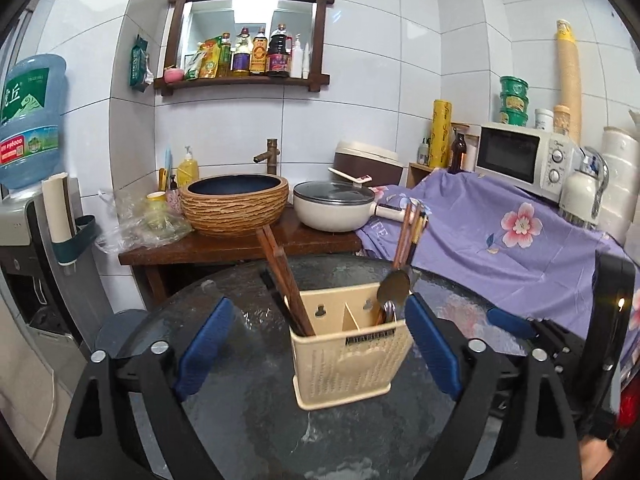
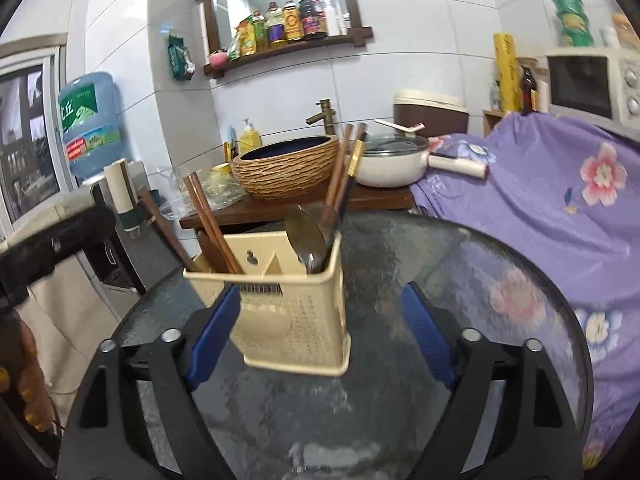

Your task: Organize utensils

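Observation:
A cream plastic utensil holder (image 1: 344, 364) stands on a round dark glass table (image 1: 248, 420). Its left compartment holds brown wooden chopsticks (image 1: 280, 276). Its right compartment holds spoons (image 1: 394, 288) and more chopsticks. My left gripper (image 1: 320, 348) is open and empty, with the holder between and just beyond its blue pads (image 1: 204, 348). In the right wrist view the holder (image 2: 296, 316) stands just beyond my right gripper (image 2: 320, 332), which is open and empty. The chopsticks (image 2: 212, 220) and spoons (image 2: 308, 236) show there too.
Behind the table a wooden stand (image 1: 240, 246) carries a ribbed basin (image 1: 236, 204) and a white pan (image 1: 332, 204). A purple flowered cloth (image 1: 500, 232) covers a surface on the right, with a microwave (image 1: 524, 156). A water dispenser (image 1: 28, 120) stands at left.

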### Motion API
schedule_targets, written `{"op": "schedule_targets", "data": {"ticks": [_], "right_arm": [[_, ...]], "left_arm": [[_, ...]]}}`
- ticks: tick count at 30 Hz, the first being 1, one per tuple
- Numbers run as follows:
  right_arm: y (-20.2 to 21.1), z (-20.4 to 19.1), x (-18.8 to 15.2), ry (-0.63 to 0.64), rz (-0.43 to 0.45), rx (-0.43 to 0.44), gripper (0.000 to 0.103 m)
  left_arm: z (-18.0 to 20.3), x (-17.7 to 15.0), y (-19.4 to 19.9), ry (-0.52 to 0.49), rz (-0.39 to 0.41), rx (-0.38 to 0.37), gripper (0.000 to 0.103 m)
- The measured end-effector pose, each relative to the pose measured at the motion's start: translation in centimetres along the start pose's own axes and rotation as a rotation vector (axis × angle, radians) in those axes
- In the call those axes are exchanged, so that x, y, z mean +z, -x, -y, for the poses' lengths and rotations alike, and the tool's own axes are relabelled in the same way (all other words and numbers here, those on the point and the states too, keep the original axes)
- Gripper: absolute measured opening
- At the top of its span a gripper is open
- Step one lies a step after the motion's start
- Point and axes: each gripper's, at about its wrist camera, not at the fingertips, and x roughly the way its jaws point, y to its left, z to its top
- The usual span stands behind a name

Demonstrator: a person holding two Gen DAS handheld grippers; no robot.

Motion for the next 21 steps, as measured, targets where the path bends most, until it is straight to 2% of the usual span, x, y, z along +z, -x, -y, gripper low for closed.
{"op": "schedule_targets", "data": {"ticks": [3, 8, 11, 14, 18, 21], "right_arm": [[1.7, 0.0, -1.7, 0.013, -0.002, -0.007, 0.088], [4.3, -1.2, -5.2, 0.1, -0.005, -0.065, 0.093], [5.8, -1.2, -7.4, 0.09, -0.012, -0.07, 0.096], [7.5, -1.5, -9.9, 0.103, -0.019, -0.101, 0.097], [9.8, -2.3, -12.7, 0.101, -0.025, -0.079, 0.097], [12.5, -3.0, -14.6, 0.101, 0.015, -0.083, 0.097]], "left_arm": [[0.5, -2.3, 0.8, -0.024, -0.003, 0.004, 0.096], [0.6, -6.3, 1.4, -0.019, -0.051, -0.016, 0.097], [0.7, -8.9, 2.1, -0.031, -0.068, -0.027, 0.097], [0.8, -11.4, 3.1, -0.049, -0.083, 0.007, 0.097], [0.6, -14.2, 4.5, -0.025, -0.122, 0.011, 0.097], [0.5, -16.0, 6.2, -0.01, -0.124, 0.019, 0.097]]}}
